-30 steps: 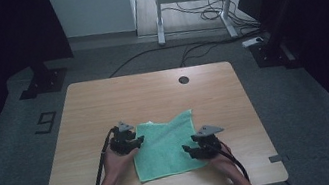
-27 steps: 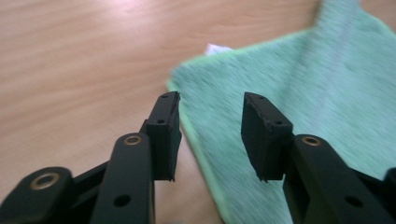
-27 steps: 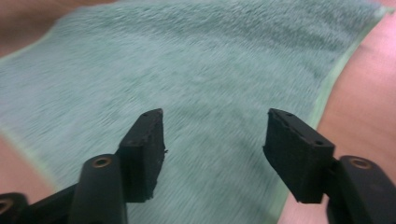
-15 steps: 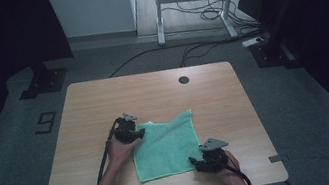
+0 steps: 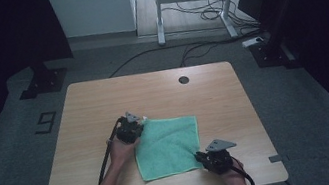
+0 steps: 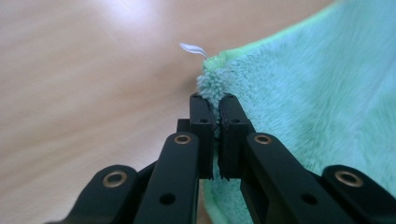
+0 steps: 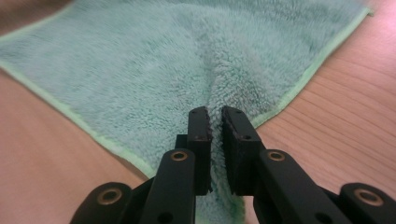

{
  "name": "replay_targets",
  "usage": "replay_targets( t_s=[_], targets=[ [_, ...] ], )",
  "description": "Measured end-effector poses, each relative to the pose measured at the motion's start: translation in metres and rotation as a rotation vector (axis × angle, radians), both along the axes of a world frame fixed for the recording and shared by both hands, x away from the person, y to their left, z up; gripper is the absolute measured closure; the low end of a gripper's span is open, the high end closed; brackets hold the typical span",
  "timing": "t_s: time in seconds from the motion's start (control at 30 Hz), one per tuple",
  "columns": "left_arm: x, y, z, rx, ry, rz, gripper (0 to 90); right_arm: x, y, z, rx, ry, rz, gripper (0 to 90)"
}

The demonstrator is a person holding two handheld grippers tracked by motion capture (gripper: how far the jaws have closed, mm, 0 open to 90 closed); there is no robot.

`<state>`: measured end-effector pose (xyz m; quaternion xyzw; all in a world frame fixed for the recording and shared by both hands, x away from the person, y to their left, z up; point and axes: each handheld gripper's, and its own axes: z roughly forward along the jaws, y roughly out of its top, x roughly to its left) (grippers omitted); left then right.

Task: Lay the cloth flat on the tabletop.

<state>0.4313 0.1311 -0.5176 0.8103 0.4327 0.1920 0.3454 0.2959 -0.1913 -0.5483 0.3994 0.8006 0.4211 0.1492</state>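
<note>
A green fluffy cloth (image 5: 168, 143) lies spread on the wooden table (image 5: 152, 94). My left gripper (image 5: 130, 127) sits at the cloth's far left corner. In the left gripper view its jaws are shut on that corner (image 6: 215, 84), where a small white tag (image 6: 194, 48) sticks out. My right gripper (image 5: 211, 158) is at the cloth's near right corner. In the right gripper view its jaws pinch a raised fold of the cloth (image 7: 212, 93) between them, and the cloth's pale green hem (image 7: 299, 86) runs off to the right.
A dark round grommet hole (image 5: 183, 79) sits near the table's far edge. Bare wood lies to the left of and beyond the cloth. A desk frame (image 5: 193, 1) and cables (image 5: 200, 15) stand on the floor behind the table.
The right gripper moved from the cloth's right side down to its near right corner. The cloth now lies flatter and squarer. The left gripper stayed at the far left corner.
</note>
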Motion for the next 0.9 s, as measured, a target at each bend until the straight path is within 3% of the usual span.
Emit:
replay_targets(
  t_s=[0.07, 0.13, 0.2, 0.27, 0.33, 0.43, 0.53, 0.67, 0.8, 0.9],
  targets=[
    [0.004, 0.003, 0.006, -0.01, -0.01, 0.013, 86.0, -0.006, -0.003, 0.005, 0.007, -0.012, 0.001, 81.8],
    [0.009, 0.001, 0.004, -0.006, 0.013, 0.018, 84.0, -0.011, -0.006, 0.007, 0.001, -0.013, -0.009, 79.5],
    [0.013, -0.003, -0.004, 0.024, 0.05, 0.023, 75.0, -0.012, -0.007, 0.004, -0.024, 0.004, -0.016, 70.0],
    [0.012, -0.004, -0.009, 0.028, 0.059, 0.031, 64.3, -0.011, -0.008, 0.0, -0.03, 0.008, -0.031, 62.4],
    [0.008, -0.002, -0.008, 0.017, 0.042, 0.043, 54.3, -0.01, -0.009, 0.002, -0.009, 0.011, -0.031, 52.1],
    [-0.001, 0.005, 0.0, -0.011, 0.023, 0.041, 49.9, -0.01, -0.011, 0.008, 0.025, -0.014, -0.043, 49.3],
    [-0.013, 0.008, 0.007, -0.038, 0.014, 0.004, 49.0, -0.01, -0.011, 0.013, 0.044, -0.03, -0.039, 47.8],
    [-0.027, -0.006, 0.006, -0.049, 0.045, -0.083, 48.5, -0.002, -0.003, 0.016, 0.039, -0.036, -0.014, 45.7],
    [-0.046, -0.018, -0.002, -0.044, 0.067, -0.15, 47.7, 0.024, 0.004, 0.017, 0.043, -0.029, -0.009, 49.6],
    [-0.059, -0.02, -0.008, -0.04, 0.073, -0.171, 47.0, 0.047, 0.008, 0.015, -0.001, -0.027, 0.013, 52.5]
  ],
)
